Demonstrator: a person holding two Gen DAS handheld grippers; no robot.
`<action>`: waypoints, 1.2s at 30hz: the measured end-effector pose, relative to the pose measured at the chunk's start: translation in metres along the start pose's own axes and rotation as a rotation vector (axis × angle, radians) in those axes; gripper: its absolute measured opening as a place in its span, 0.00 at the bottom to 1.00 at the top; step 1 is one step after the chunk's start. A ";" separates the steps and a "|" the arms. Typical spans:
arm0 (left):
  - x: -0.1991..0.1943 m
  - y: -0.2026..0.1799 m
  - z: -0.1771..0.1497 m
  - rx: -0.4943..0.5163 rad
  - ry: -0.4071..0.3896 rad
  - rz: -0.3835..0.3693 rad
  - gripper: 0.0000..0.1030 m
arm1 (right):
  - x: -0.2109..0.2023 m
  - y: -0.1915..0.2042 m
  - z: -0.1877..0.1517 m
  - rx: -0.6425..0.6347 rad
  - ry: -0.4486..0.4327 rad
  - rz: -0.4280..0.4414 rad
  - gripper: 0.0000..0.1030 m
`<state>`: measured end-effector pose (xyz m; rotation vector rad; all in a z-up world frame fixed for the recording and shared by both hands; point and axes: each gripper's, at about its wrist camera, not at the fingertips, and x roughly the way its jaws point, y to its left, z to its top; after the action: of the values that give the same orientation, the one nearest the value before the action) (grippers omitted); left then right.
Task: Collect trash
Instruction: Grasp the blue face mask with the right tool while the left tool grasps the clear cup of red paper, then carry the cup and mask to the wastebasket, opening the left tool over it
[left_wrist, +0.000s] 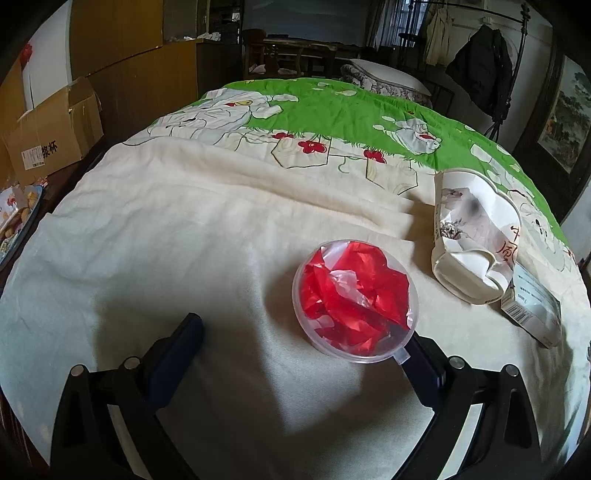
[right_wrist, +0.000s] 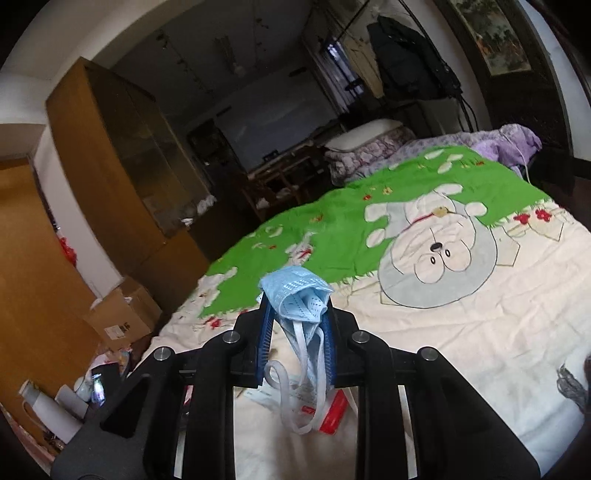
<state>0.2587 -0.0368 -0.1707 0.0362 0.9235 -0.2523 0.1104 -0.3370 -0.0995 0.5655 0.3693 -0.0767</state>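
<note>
Blue face mask (right_wrist: 295, 295) pinched tight in the right tool (right_wrist: 295, 314), lifted clear above the bed (right_wrist: 480, 332), straps dangling; left tool (left_wrist: 295, 339) spread wide, gripping nothing, low over the bed; clear tub (left_wrist: 354, 299) stuffed with red wrappers (left_wrist: 365, 291) sits against its right finger; crushed paper cup (left_wrist: 476, 236) lies just beside.

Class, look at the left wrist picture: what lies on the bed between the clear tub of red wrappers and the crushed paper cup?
Nothing: only bare cream bedsheet separates the tub from the cup, in the left wrist view.
</note>
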 end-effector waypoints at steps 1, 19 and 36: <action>0.000 0.000 0.000 -0.001 -0.001 -0.001 0.94 | 0.001 0.001 -0.004 -0.020 0.003 -0.017 0.26; -0.007 -0.001 0.006 -0.021 -0.075 -0.064 0.94 | 0.037 -0.009 -0.058 -0.044 0.215 -0.016 0.26; -0.060 -0.024 -0.006 0.079 -0.198 -0.098 0.52 | 0.020 0.004 -0.051 -0.040 0.180 0.031 0.26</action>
<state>0.2142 -0.0470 -0.1254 0.0384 0.7187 -0.3767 0.1139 -0.3055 -0.1442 0.5402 0.5358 0.0120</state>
